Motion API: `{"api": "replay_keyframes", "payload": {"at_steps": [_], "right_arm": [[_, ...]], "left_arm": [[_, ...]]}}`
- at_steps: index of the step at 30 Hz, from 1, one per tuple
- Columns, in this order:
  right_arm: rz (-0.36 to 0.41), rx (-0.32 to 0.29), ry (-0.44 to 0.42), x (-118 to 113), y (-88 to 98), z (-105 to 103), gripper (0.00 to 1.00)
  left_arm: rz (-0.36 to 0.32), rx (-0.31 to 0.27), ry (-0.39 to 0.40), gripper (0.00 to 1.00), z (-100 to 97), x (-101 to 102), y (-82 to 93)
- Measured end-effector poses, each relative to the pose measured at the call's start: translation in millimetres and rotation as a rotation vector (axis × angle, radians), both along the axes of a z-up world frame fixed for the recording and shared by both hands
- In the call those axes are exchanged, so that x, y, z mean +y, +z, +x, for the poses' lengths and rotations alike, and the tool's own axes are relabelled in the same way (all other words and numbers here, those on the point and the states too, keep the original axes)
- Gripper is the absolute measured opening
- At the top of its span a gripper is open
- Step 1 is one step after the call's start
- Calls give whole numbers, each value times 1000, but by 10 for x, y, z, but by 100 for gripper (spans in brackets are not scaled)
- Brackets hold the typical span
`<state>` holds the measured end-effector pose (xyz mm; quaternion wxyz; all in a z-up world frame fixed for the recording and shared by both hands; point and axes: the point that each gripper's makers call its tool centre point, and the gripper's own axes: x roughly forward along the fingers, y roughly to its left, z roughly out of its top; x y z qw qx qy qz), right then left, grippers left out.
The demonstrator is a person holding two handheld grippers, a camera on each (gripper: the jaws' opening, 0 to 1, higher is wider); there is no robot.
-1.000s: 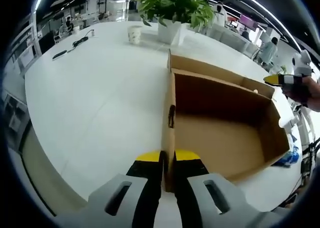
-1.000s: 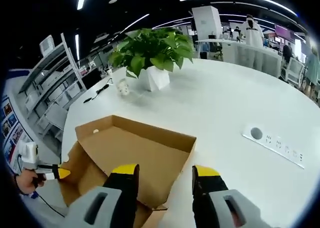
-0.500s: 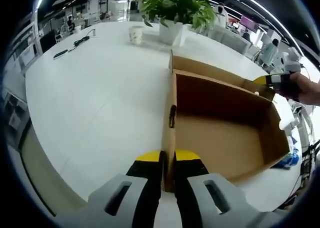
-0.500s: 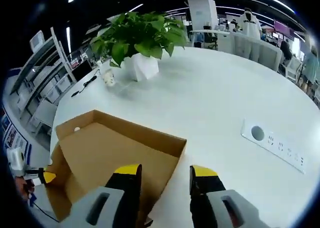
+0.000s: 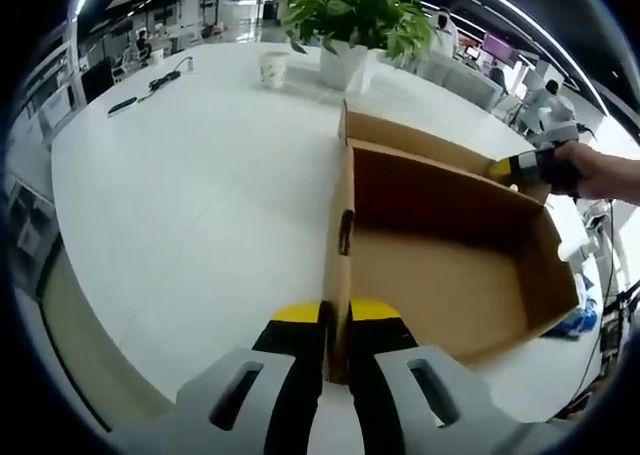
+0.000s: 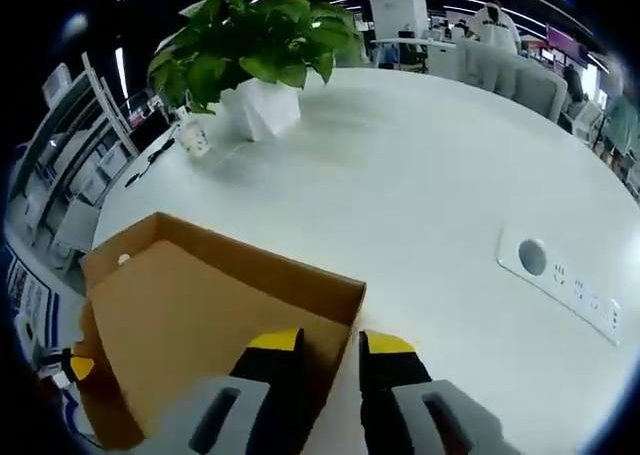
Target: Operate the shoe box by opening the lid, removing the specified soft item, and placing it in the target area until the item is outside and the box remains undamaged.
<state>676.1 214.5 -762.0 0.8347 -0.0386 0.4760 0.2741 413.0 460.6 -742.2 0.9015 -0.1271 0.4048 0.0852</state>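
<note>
Yellow-tipped fingers [image 5: 300, 327] of the left gripper [image 5: 335, 325] are pressed onto the near end wall of the shoe box [image 5: 440, 265], one finger outside and one inside, so the cardboard edge stands between them. In the left gripper view the box lies on the white table [image 5: 190, 185] with its top open, and its brown floor looks bare. A flap [image 5: 420, 137] stands beyond the far wall. To the left of the box, far away on the table, lie a black cable [image 5: 150, 83] and a paper cup [image 5: 270, 68]; a potted plant [image 5: 350, 15] in a white pot stands behind the box. At the right, the right gripper [image 5: 510, 168], held by a hand [image 5: 600, 172], reaches the far right corner of the box.

In the right gripper view, the left gripper [image 6: 72, 367] appears at the far left edge. The box wall runs in the middle, and the fingers [image 6: 277, 347] of the right gripper [image 6: 330, 345] stand close on both sides of the corner edge; whether they really pinch it I cannot tell. Further right, a white socket strip [image 6: 560, 280] is set in the table.
</note>
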Motion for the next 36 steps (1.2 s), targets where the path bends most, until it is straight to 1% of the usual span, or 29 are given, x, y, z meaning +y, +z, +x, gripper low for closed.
{"api": "replay_keyframes", "payload": {"at_steps": [1,3,5,7,10,18,21,23,27,29,36], "right_arm": [[-15,15,-10,-17,-44,-1,13],[-29,23,-16,-40,-78,0,10],[-27,23,-42,-66,-68,28,8],[-29,22,-37,-60,-58,17,7],[-74,5,8,-78,-57,3,5],[-92,-24,-16,-95,58,39,2],[-88,-32,-23,-103,120,43,1],[-88,-33,-22,-117,120,60,1],[-74,-40,-43,-139,208,55,1],[-76,-47,-45,-147,220,67,1],[-68,-74,-43,-147,360,81,1]], "left_arm": [[2,1,-2,6,0,1,0],[0,1,-1,6,1,2,2],[-1,2,0,6,1,2,1],[1,2,-2,6,0,2,3],[8,3,-8,6,-1,-3,2],[17,6,-18,6,-10,-13,7],[20,10,-23,6,-7,-13,7],[21,11,-24,6,-8,-14,6],[31,13,-34,6,-11,-19,7],[34,14,-35,5,-12,-20,6],[38,19,-37,5,-16,-21,6]]}}
